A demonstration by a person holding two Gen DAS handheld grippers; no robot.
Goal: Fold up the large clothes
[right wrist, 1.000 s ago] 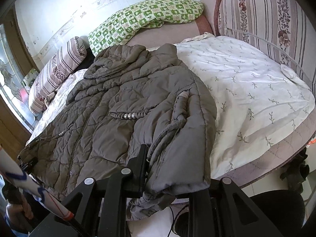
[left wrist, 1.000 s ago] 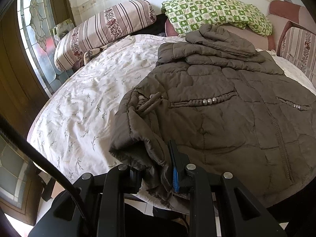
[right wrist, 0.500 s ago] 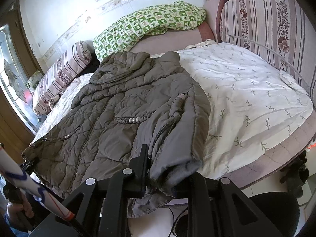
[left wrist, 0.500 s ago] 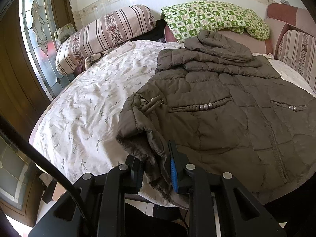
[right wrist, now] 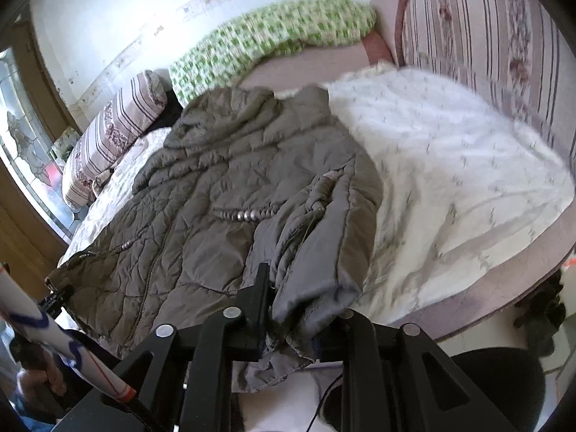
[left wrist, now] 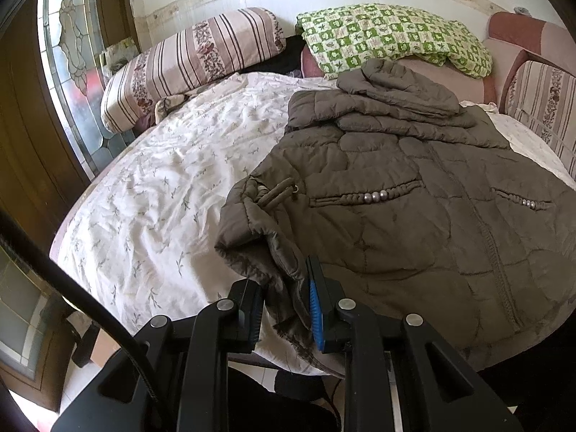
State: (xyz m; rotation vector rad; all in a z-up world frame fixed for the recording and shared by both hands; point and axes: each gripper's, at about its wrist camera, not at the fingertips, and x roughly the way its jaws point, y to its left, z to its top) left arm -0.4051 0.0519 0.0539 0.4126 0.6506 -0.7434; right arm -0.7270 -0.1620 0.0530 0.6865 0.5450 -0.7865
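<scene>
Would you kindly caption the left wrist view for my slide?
Left tongs pinch the brown quilted jacket's bunched sleeve at the floral-sheeted bed's near edge.

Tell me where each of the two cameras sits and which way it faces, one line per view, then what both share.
Left wrist: on the left gripper, angled down across the bed from its foot; its fingers clamp the brown jacket hem.
Right wrist: on the right gripper, angled down from the jacket's other corner; its fingers hold a sleeve cuff; a hand shows lower left.
Shared: jacket, bed, green checked quilt, striped pillow.
</scene>
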